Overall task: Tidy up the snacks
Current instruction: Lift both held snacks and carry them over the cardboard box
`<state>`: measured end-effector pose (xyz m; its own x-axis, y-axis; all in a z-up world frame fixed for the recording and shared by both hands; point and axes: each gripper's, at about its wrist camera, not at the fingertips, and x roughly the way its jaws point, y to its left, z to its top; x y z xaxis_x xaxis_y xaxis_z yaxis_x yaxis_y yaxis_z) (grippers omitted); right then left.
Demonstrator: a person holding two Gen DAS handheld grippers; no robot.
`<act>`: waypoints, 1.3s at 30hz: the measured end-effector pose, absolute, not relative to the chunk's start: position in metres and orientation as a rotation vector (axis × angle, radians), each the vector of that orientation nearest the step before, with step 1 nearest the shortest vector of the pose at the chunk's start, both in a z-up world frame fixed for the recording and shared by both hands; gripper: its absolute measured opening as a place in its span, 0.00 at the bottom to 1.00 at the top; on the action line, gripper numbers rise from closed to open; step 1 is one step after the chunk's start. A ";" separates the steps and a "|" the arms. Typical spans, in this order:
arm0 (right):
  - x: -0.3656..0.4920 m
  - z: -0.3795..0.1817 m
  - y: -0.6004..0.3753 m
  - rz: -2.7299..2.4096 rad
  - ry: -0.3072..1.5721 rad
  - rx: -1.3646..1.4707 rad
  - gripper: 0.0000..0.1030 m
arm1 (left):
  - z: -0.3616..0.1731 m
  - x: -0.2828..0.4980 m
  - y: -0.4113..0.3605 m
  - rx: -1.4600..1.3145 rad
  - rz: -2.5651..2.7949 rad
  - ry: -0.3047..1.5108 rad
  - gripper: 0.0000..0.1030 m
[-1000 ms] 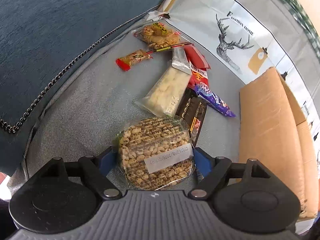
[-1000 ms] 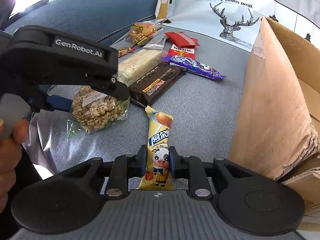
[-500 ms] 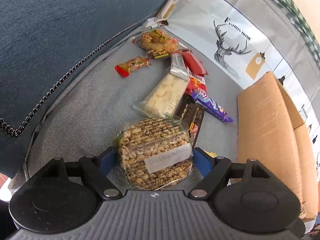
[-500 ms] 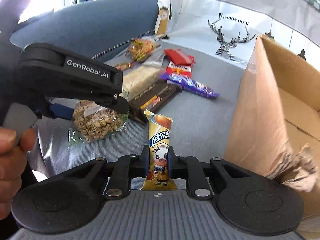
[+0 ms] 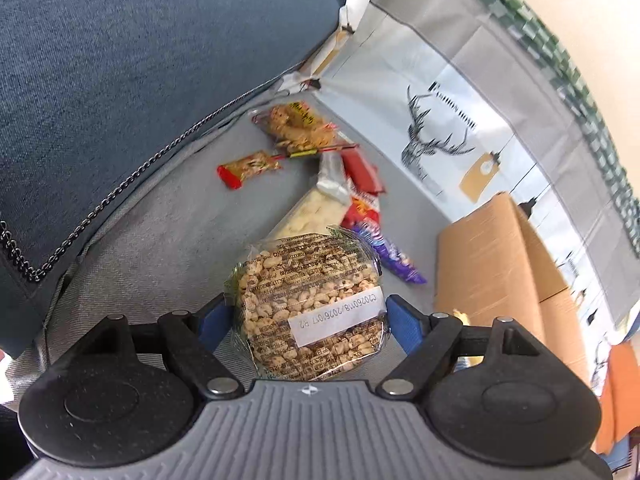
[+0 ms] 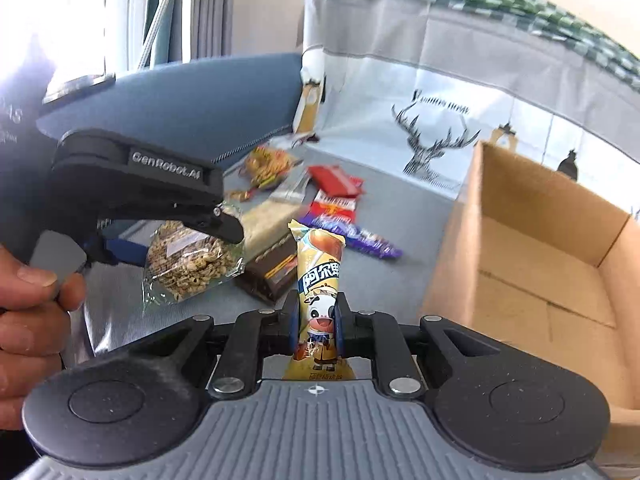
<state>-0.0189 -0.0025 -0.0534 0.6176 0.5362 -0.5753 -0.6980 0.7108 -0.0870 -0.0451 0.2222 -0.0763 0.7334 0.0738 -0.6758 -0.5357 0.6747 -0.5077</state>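
Note:
A clear pack of puffed grain cake [image 5: 304, 280] with a white label sits between the blue pads of my left gripper [image 5: 308, 316], which is shut on it. From the right wrist view the same pack [image 6: 188, 268] hangs in the left gripper [image 6: 176, 240], clear of the grey seat. My right gripper [image 6: 318, 316] is shut on a yellow snack bar [image 6: 320, 264] with a cartoon cow, held upright above the seat. An open cardboard box [image 6: 452, 248] stands to the right, its inside showing bare.
Several loose snacks lie on the grey sofa seat [image 5: 168, 232]: a dark chocolate bar [image 6: 276, 268], a purple wrapper [image 6: 360, 236], a red packet [image 6: 336, 178], a pale cracker pack [image 5: 312, 212]. A blue cushion [image 5: 120, 80] is behind. A person's hand [image 6: 28, 312] holds the left gripper.
Both grippers have risen. The yellow bar has come up off the seat in the right gripper, and the box's inside has come into view. The grain pack stays gripped.

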 end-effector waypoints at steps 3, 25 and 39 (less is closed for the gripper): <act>-0.024 -0.040 -0.013 0.729 0.498 -0.303 0.16 | -0.070 -0.045 0.220 -0.772 0.361 0.650 0.83; 0.079 0.025 -0.112 0.572 0.406 -0.144 0.16 | -0.019 -0.031 0.183 -0.773 0.228 0.577 0.83; 0.092 0.019 -0.170 0.453 0.413 -0.081 0.16 | 0.047 0.024 0.108 -0.593 0.020 0.472 0.83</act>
<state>0.0916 -0.1704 0.0193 0.8182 0.4086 -0.4045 -0.4409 0.8975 0.0148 0.0241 0.1085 0.0474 0.8935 -0.1154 -0.4340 -0.1514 0.8325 -0.5330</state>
